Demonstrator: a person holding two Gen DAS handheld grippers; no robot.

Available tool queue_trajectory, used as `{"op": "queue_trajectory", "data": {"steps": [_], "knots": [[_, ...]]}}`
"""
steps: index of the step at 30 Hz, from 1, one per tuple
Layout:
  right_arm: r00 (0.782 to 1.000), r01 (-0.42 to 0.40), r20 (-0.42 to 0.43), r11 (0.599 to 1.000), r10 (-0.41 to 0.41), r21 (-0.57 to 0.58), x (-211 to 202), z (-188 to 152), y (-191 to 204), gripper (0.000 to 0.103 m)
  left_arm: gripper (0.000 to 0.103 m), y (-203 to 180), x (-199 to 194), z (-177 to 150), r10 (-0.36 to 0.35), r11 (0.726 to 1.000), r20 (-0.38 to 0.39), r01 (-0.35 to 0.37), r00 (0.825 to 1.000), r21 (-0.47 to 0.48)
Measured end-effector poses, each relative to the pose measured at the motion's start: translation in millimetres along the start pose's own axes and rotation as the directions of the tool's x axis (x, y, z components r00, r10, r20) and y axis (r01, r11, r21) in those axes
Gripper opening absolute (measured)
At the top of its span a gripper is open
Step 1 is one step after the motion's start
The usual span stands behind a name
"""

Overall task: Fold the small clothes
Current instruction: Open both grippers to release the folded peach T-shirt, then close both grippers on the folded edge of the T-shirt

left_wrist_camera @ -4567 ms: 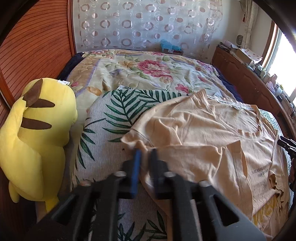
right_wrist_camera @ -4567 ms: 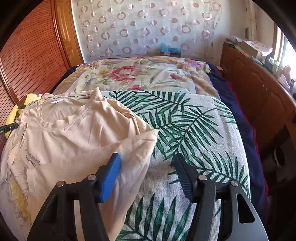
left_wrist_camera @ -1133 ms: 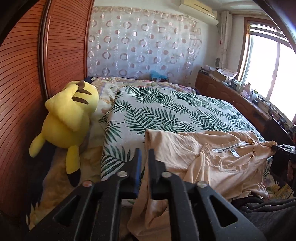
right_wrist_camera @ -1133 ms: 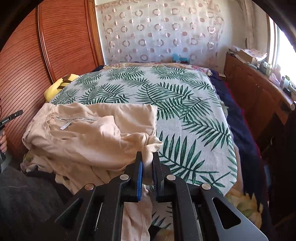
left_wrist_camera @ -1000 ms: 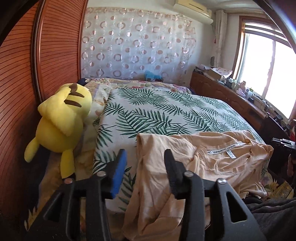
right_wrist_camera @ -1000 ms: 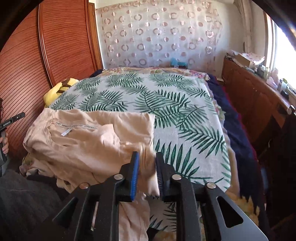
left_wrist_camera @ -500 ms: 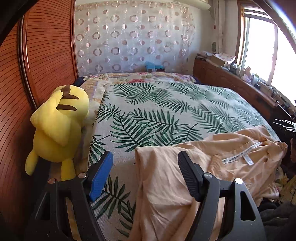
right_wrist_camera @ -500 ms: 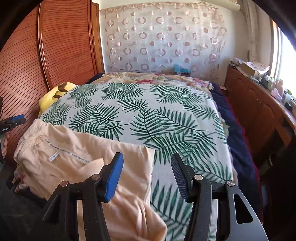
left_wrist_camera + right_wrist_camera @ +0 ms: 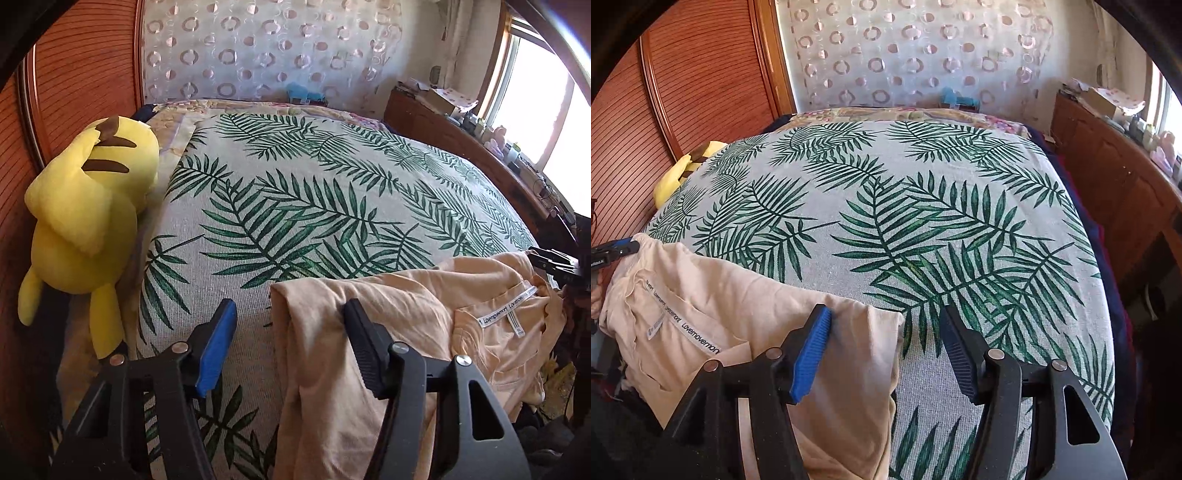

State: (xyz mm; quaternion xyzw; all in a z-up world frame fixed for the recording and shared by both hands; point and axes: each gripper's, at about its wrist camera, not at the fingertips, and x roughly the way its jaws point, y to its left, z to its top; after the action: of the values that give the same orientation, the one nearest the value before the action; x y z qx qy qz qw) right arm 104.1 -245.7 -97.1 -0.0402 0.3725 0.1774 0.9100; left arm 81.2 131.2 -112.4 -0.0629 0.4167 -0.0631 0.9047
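Note:
A peach T-shirt (image 9: 424, 332) lies bunched at the near edge of the bed and hangs over it; its neck label faces up. It also shows in the right wrist view (image 9: 738, 325). My left gripper (image 9: 290, 345) is open and empty, its jaws either side of the shirt's left corner, just above it. My right gripper (image 9: 884, 350) is open and empty over the shirt's right corner. Each gripper's tip shows at the edge of the other's view.
The bed carries a palm-leaf cover (image 9: 314, 206) with a floral quilt behind. A yellow plush toy (image 9: 85, 218) lies along the left edge by the wooden wardrobe (image 9: 77, 74). A wooden sideboard (image 9: 1115, 177) with clutter runs along the right under the window.
Both grippers pulled the shirt back to the near bed edge, then opened and let go of it. Since then they have moved slightly forward over its corners.

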Motion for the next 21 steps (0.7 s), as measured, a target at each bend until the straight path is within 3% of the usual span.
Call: {"op": "queue_trajectory", "data": {"steps": [9, 11, 12, 14, 16, 21], "knots": [[1.000, 0.012, 0.002, 1.000, -0.012, -0.022, 6.9, -5.8, 7.6, 0.063, 0.055, -2.0, 5.8, 4.2, -0.013, 1.000, -0.002, 0.013, 1.000, 0.020], [1.000, 0.011, -0.001, 1.000, -0.011, -0.022, 6.6, -6.6, 8.0, 0.063, 0.045, -3.1, 6.6, 4.9, -0.020, 0.999, -0.003, 0.020, 1.000, 0.029], [1.000, 0.010, -0.002, 1.000, -0.010, -0.023, 6.2, -7.4, 8.6, 0.060, 0.033, -3.9, 6.3, 4.5, -0.034, 0.999, -0.005, 0.034, 0.999, 0.032], [1.000, -0.009, 0.001, 0.999, 0.009, -0.034, 3.8, -9.6, 10.8, 0.038, 0.018, -4.0, 5.6, 3.0, -0.075, 0.997, -0.011, 0.075, 0.997, 0.023], [0.999, -0.051, -0.006, 0.999, 0.051, -0.020, 0.8, -11.3, 13.3, 0.015, 0.011, -5.0, 3.6, 0.8, -0.077, 0.997, -0.004, 0.077, 0.997, 0.014], [0.996, -0.039, 0.079, 0.999, 0.038, 0.012, -25.5, -18.4, 22.6, 0.009, 0.009, -18.2, -43.4, 0.1, -0.104, 0.994, 0.121, 0.102, 0.987, 0.026]]}}
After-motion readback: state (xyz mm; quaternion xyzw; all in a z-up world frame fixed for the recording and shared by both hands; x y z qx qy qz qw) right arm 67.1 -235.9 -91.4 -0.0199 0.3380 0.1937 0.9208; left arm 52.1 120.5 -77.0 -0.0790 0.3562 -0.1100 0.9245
